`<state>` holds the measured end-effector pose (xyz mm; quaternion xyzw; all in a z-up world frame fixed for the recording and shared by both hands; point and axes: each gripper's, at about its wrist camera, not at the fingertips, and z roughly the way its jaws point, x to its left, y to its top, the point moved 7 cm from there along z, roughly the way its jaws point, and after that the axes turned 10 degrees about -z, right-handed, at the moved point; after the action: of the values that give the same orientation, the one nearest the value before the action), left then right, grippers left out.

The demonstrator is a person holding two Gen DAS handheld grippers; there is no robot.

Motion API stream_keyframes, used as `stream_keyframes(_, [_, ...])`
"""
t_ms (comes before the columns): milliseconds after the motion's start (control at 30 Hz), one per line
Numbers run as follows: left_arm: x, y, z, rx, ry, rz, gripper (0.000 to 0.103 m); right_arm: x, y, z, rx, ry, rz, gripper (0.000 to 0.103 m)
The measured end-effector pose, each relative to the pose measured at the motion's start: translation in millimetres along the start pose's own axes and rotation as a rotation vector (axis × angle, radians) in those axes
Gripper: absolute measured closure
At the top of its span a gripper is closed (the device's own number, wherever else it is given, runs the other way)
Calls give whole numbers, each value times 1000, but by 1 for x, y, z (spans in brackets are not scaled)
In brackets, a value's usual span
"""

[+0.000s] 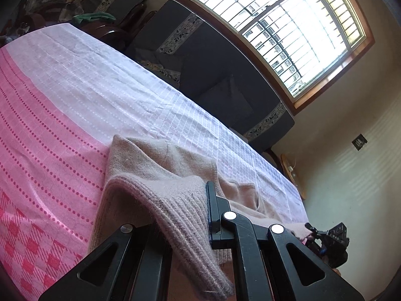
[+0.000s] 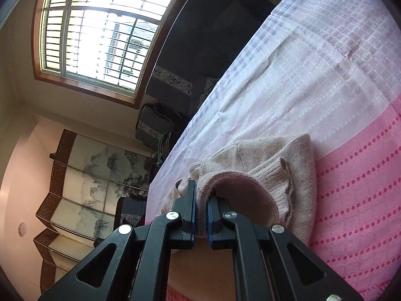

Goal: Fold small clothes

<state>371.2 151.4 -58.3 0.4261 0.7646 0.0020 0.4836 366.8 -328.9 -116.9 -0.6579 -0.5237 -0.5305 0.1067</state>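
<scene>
A small beige knit sweater lies on a pink and white cloth over the table. My left gripper is shut on its ribbed hem, which drapes over the hidden left finger; the hem is lifted off the cloth. In the right wrist view my right gripper is shut on the sweater's ribbed edge, held between the blue pads. The rest of the sweater lies bunched on the cloth just beyond. The right gripper shows at the lower right of the left wrist view.
A dark sofa runs along the far table edge under a large barred window. A painted folding screen and dark cushions stand off the table's end. The cloth stretches bare beyond the sweater.
</scene>
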Motion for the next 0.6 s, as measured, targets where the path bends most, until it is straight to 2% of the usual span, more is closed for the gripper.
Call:
stream_keyframes(233, [6, 1, 28, 27, 52, 37, 96, -32, 0, 14, -8, -45, 64, 95])
stream_keyframes(433, [18, 3, 36, 57, 51, -40, 88, -34, 0, 19, -16, -94, 31, 94])
stream_keyframes(600, [24, 13, 28, -4, 104, -42, 84, -31, 3, 19, -29, -144, -17, 93])
